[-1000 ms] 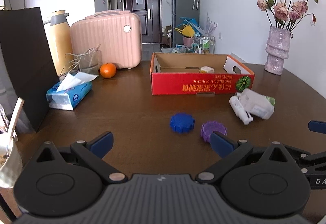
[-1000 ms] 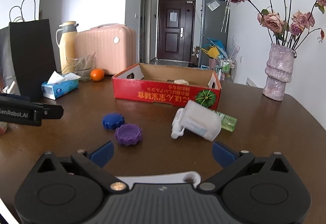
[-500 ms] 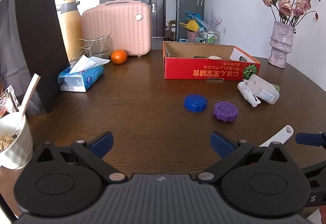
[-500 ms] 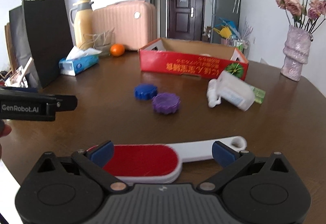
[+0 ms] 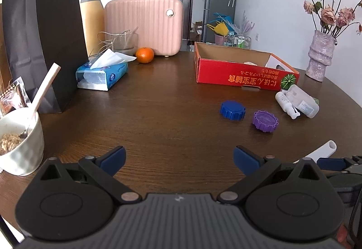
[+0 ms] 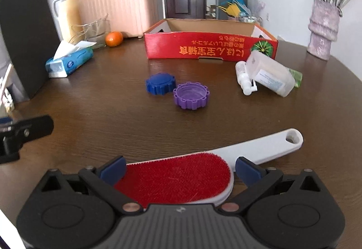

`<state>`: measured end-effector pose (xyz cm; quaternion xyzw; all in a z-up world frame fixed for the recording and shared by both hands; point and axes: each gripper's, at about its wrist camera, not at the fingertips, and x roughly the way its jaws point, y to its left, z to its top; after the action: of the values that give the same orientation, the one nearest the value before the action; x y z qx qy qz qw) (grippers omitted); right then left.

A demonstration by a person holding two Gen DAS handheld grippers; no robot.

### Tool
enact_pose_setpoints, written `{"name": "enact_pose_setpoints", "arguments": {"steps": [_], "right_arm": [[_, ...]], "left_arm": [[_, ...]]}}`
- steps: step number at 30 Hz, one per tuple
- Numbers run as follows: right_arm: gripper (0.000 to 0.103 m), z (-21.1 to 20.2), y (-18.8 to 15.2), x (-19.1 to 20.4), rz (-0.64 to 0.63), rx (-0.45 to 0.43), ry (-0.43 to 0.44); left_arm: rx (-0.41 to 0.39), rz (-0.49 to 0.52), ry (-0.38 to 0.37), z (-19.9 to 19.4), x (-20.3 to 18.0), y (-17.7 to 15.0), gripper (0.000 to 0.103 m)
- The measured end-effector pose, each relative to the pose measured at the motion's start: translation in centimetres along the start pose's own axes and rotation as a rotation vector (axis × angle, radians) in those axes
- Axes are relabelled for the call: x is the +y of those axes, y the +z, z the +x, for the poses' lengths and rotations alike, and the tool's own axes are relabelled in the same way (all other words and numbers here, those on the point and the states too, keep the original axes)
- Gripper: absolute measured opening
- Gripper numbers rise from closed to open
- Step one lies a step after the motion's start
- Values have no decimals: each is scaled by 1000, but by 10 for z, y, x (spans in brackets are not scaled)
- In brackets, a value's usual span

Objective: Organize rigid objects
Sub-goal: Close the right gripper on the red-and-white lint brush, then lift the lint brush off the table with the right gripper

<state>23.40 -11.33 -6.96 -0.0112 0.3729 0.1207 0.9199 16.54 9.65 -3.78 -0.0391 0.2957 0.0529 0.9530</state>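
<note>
The right gripper (image 6: 179, 168) hangs low at the near edge of the table (image 6: 113, 117), jaws spread wide to either side of the lint brush (image 6: 181, 177), whose red pad lies between them, seemingly lined up for a grasp. The left gripper (image 5: 178, 158) hovers open and empty. The blue cap (image 6: 160, 83), purple cap (image 6: 191, 95) and white bottles (image 6: 264, 75) lie loose just in front of the red cardboard box (image 6: 210, 48), probably their destination.
</note>
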Motion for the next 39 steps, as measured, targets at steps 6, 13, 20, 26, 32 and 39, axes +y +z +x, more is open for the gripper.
{"name": "enact_pose_setpoints", "arguments": {"steps": [6,13,20,26,32,39], "right_arm": [[103,-2,0,-13,-16,27,40],[102,-15,-1,-40,-58,54,9],[98,-13,5,-37,42,27,17],[93,15,1,-16,-6,71,-85],[86,9,-5,-35,-59,68,-109],[82,8,-4,-68,-52,67,-99]], "left_arm": [[7,-3,-11,3,1,-2,103],[14,-10,-10,5,0,-2,103],[8,8,-20,3,-10,0,103],[7,17,-23,2,-14,-1,103],[24,9,-26,7,-13,-1,103],[41,11,-30,14,-15,-3,103]]}}
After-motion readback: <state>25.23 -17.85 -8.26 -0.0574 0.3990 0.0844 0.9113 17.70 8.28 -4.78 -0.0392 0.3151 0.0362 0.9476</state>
